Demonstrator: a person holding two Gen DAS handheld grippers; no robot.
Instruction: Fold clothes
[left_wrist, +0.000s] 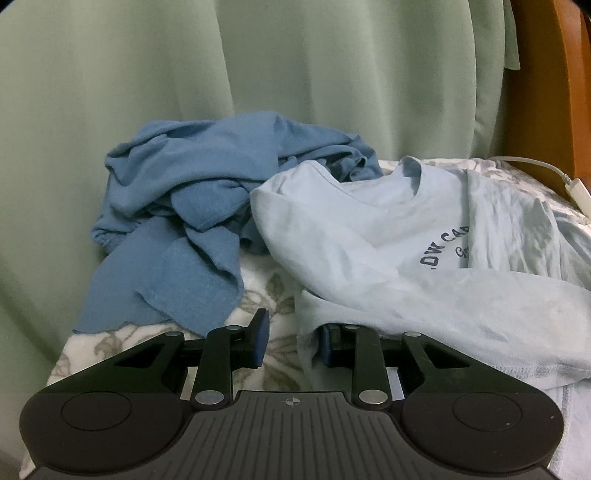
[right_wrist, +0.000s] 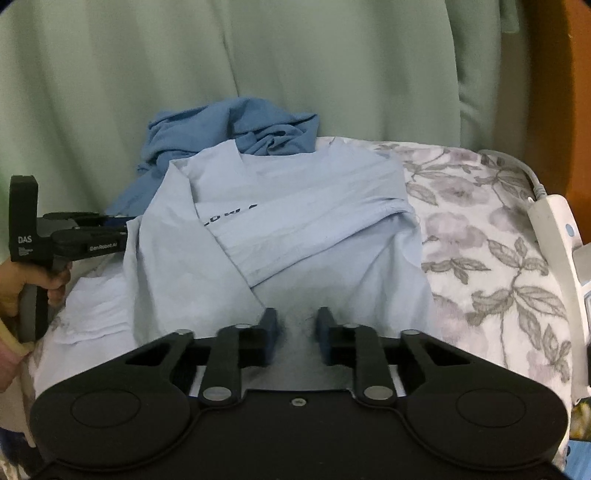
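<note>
The left claw (left_wrist: 291, 341) is low over the near-left edge of the light blue shirt (left_wrist: 388, 236). Its left pad stands bare over the floral blanket (left_wrist: 273, 291), its right pad is half covered by the shirt's edge, and a clear gap shows between the two; whether any cloth is pinched cannot be told. The right claw (right_wrist: 297, 334) sits at the near hem of the same shirt (right_wrist: 295, 221), its blue pads drawn close with a ridge of light blue cloth rising between them, though whether they clamp it is not clear.

The shirt lies on the bed, spread away from both claws. Its long axis runs from the near hem to the collar at the far side, toward the green curtain (right_wrist: 258, 55). Both sides are folded inward and cross over the dark chest print. A hand (right_wrist: 22, 291) at the left edge of the right wrist view holds the left claw's grip.

Behind the collar, a darker blue garment (left_wrist: 192, 206) lies crumpled, touching the shirt. A white corded controller (right_wrist: 554, 229) rests at the bed's right edge.
</note>
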